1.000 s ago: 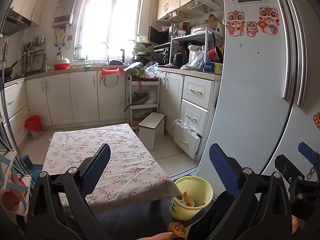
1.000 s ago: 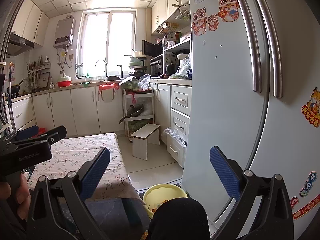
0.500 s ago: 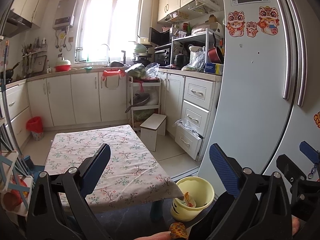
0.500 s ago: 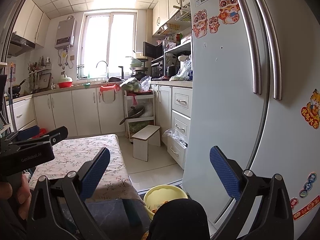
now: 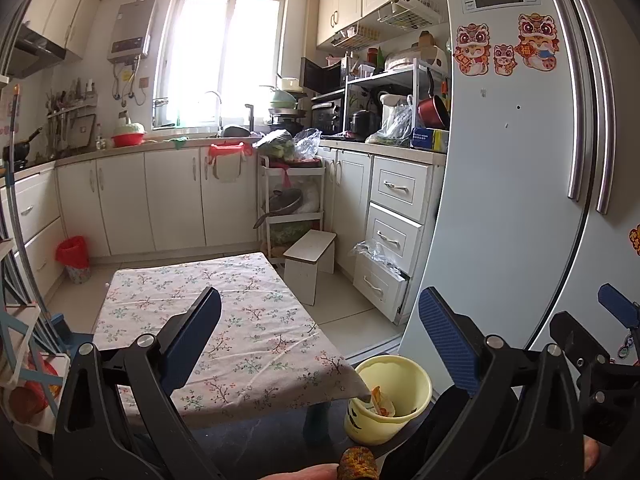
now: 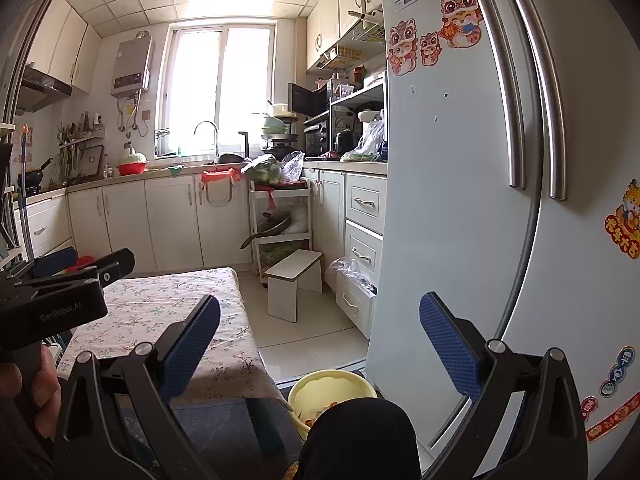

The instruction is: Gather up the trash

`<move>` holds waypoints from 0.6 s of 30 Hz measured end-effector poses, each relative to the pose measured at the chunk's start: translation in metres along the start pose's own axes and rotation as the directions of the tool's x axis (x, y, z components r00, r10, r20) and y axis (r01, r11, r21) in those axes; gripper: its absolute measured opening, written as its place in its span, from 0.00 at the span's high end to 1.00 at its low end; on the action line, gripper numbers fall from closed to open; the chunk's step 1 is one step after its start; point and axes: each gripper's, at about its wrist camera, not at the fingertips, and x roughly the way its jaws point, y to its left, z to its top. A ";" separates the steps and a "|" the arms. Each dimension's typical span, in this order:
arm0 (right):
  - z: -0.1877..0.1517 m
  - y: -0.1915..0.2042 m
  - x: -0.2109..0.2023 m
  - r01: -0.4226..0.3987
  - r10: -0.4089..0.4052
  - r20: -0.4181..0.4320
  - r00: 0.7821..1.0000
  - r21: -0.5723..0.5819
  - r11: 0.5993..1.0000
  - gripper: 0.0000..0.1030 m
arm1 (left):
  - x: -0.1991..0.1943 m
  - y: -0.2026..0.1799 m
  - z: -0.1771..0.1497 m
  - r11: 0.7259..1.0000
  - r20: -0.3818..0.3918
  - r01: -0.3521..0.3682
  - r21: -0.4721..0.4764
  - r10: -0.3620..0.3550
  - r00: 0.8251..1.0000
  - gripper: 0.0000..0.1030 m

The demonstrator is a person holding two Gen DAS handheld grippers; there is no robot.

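Item: kitchen scene, trash collection, late or closing stage by judgement.

Left gripper (image 5: 320,328): fingers spread wide, grasping nothing, held above the near end of the worktop (image 5: 224,320).

Right gripper (image 6: 320,332): fingers likewise released and empty, raised beside the refrigerator (image 6: 452,200).

Yellow bin (image 5: 390,394): stands on the floor, just beside the worktop's near right corner and close to the refrigerator door. It holds crumpled wrappers (image 5: 380,398), orange and white; this is where the task's trash lies. In the right wrist view the bin is partly hidden by a dark rounded shape, possibly the person's knee (image 6: 356,436).

Worktop: low table under a floral cloth, no loose trash visible on it.

Step in hand: judged a pause between pickups, or a scan for remaining litter. The next move calls for finding another piece. None is plainly visible, so the grippers would need to turn toward the floor or the far side.

Surroundings: white stool (image 5: 310,258) on the floor beyond the worktop; open bottom drawer (image 5: 380,284) with a plastic bag (image 5: 372,250) hanging over it; red-lined bin (image 5: 74,258) by the far cabinets; wheeled cart (image 5: 290,200) stacked with bags and a pan.

Obstructions: the worktop corner overhangs close to the yellow bin's rim, narrowing any drop from the left.
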 end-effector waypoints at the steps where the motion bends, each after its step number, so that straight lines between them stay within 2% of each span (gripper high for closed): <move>1: 0.000 0.000 0.000 0.000 0.000 -0.001 1.000 -0.001 1.000 0.07 | 0.000 0.000 0.000 1.000 -0.001 -0.001 0.000 0.001 1.000 0.08; 18: 0.001 0.004 0.000 -0.008 0.008 -0.003 1.000 -0.004 1.000 0.07 | -0.001 0.000 0.001 1.000 0.002 -0.013 0.000 0.013 1.000 0.08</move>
